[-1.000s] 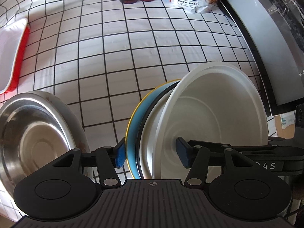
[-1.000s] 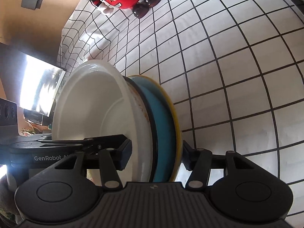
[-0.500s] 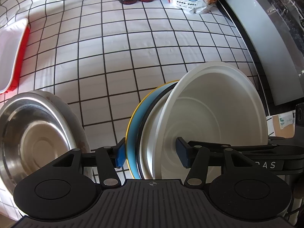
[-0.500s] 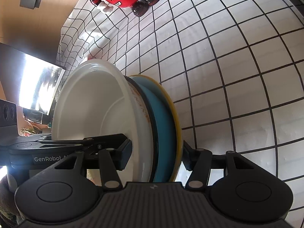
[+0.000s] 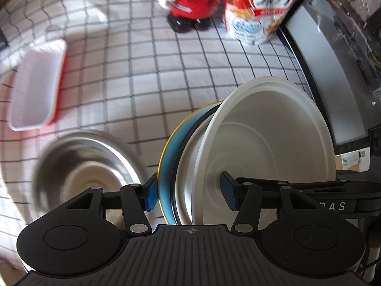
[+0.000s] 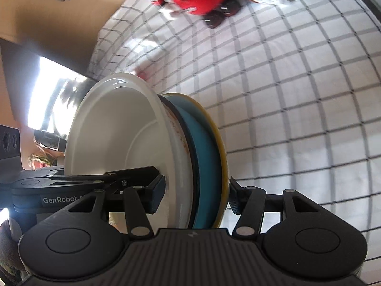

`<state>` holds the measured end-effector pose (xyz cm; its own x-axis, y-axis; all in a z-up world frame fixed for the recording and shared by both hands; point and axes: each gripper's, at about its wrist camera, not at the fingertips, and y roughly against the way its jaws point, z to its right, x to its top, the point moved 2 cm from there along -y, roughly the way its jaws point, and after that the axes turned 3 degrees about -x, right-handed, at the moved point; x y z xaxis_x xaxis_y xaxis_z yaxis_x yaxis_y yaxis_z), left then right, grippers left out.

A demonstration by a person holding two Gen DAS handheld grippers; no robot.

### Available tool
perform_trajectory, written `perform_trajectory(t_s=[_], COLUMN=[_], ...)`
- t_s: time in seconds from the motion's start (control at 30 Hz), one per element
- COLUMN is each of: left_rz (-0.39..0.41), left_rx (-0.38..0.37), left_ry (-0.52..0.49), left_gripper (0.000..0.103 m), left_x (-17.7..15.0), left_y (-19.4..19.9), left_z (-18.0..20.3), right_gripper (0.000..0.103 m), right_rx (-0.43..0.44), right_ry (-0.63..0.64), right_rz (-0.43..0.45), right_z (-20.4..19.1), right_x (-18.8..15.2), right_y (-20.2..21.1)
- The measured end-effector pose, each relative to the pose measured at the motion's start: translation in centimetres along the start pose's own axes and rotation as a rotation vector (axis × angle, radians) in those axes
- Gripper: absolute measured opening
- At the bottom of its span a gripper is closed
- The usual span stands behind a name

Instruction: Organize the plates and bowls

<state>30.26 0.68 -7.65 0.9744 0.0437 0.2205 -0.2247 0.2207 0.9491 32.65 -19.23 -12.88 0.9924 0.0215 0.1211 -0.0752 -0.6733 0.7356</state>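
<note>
Between both tools (image 5: 188, 194) (image 6: 196, 196), each clenched on it, stands the stack of dishes (image 5: 238, 152) on edge.

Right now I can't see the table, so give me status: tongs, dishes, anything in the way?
Both tongs, left and right, clamped on the nested dish stack. Stack held on edge above the checked cloth. Steel bowl close beside it.

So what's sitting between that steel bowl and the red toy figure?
Nothing: only bare checked tablecloth lies between the steel bowl and red figure, in the left wrist view.
</note>
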Motion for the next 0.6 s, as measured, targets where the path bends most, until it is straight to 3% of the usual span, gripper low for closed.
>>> perform_trajectory(t_s=[0.3,0.6], left_rz=[0.067,0.017], left_rx=[0.061,0.021], left_ry=[0.007,0.091], left_gripper=[0.057,0.057], left_x=[1.1,-1.1], left_y=[6.2,5.2], left_z=[-7.2,-14.3], right_gripper=[0.055,0.055], right_rx=[0.056,0.006], right_ry=[0.069,0.093], right_rz=[0.015,-0.094], right_z=[-9.4,-13.3], right_x=[1.9,1.4], right_y=[-3.5,-9.3])
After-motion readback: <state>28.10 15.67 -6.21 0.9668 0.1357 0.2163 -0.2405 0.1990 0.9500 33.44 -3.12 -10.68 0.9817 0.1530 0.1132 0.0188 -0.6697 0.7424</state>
